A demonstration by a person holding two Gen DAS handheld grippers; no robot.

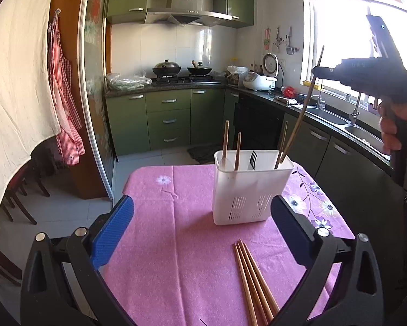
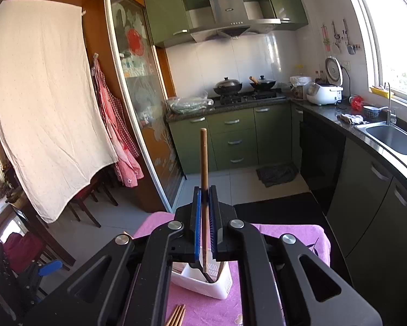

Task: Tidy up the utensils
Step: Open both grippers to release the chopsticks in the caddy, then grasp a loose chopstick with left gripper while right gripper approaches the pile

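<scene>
A small table [image 1: 159, 233] under a pink floral cloth fills the lower middle of the left wrist view. A white plastic utensil caddy [image 1: 251, 190] stands on it right of centre, holding a few upright wooden chopsticks and a dark fork [image 1: 253, 159]. Three loose wooden chopsticks [image 1: 253, 277] lie side by side on the cloth in front of the caddy, at the bottom centre, apart from it.

The left gripper [image 1: 202, 233] frames the bottom of that view. Its fingers are spread wide with nothing between them, and the loose chopsticks lie just below and inside its right finger.

At the upper right, a hand holds the right gripper [image 1: 319, 72], whose fingers are clamped tight on a single held chopstick [image 1: 302, 114]. The stick slants down and left, and its lower tip sits inside the caddy's right compartment. In the right wrist view the same stick stands upright between the blue pads [image 2: 195, 225], with the caddy directly below.

To finish this step well, I judge the right gripper should lower the stick until its tip is deep in the compartment, then let go gently so it leans on the wall rather than tipping out.
</scene>
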